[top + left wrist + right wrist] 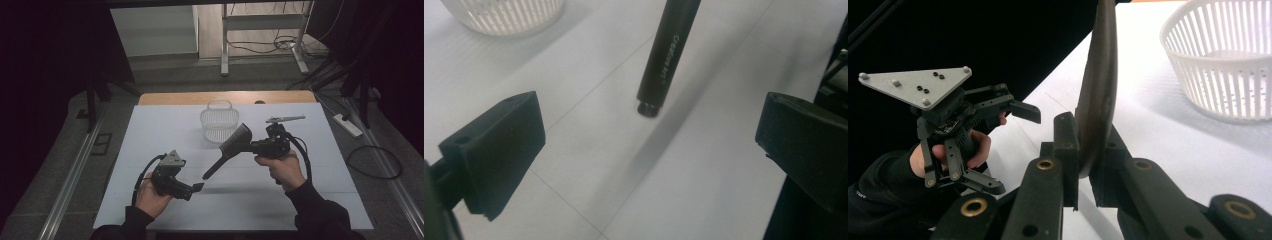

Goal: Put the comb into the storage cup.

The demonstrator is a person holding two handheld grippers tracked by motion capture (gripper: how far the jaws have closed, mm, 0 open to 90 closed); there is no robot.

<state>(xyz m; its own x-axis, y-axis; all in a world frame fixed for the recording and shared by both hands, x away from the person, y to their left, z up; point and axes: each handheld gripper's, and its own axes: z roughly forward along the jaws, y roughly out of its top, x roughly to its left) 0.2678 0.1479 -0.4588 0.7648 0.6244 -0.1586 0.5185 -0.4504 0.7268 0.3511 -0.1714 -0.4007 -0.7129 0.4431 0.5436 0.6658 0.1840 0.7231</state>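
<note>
A black comb with a long round handle hangs tilted over the white table, its handle pointing down toward the left. My right gripper is shut on the comb's wide flat end, both jaws pressed against it. My left gripper sits lower left, near the handle's tip, with its jaws wide open and nothing between them. In the left gripper view the handle's end floats just beyond the open jaws, apart from both pads. The right gripper view shows the left gripper in the hand, open.
A white slotted plastic basket stands at the back middle of the white table cover, just behind the comb. A wooden table edge runs along the back. A power strip and cables lie on the floor at right.
</note>
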